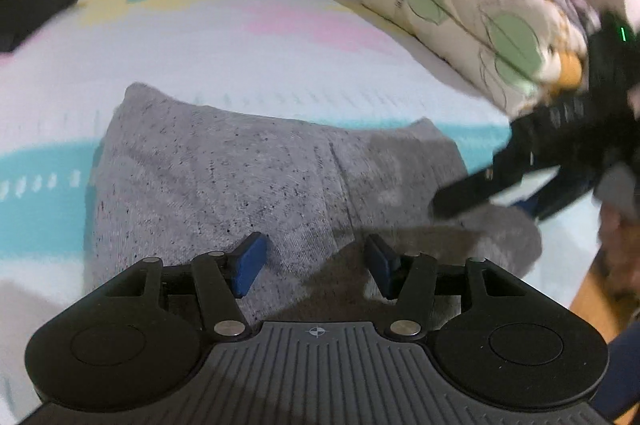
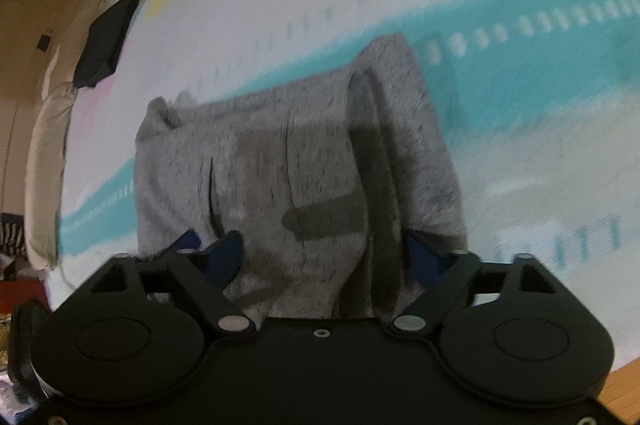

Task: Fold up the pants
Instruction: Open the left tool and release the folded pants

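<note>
Pants (image 1: 224, 185) are seen folded into a compact grey heathered bundle lying on the bed sheet (image 1: 240, 57), across its teal stripe. A vertical seam is visible near the bundle's middle in the left wrist view. In the right wrist view a raised fold ridge runs down the right part of the bundle (image 2: 280, 165), with gripper shadows cast over the fabric.

Left gripper (image 1: 316, 265) is held over the near edge of the bundle, jaws parted at a medium gap. Blue pads (image 1: 250, 267) are clear of the cloth on the inner faces; fabric is seen below and between them, but no pinch is shown. Nothing is held.

Right gripper (image 2: 320, 257) is set low over the near end of the bundle, jaws fairly wide. Fabric, including the ridge, lies between the blue pads (image 2: 224, 257). Whether the pads press on it cannot be told: frame is motion-blurred and the pad faces are partly hidden by cloth. In the left wrist view the right gripper (image 1: 472, 193) is seen coming in from the right, fingertip down at the bundle's right edge.

Pillows (image 1: 460, 17) are stacked at the far right of the bed. A dark flat object (image 2: 106, 41) lies on the sheet at the far left edge.
</note>
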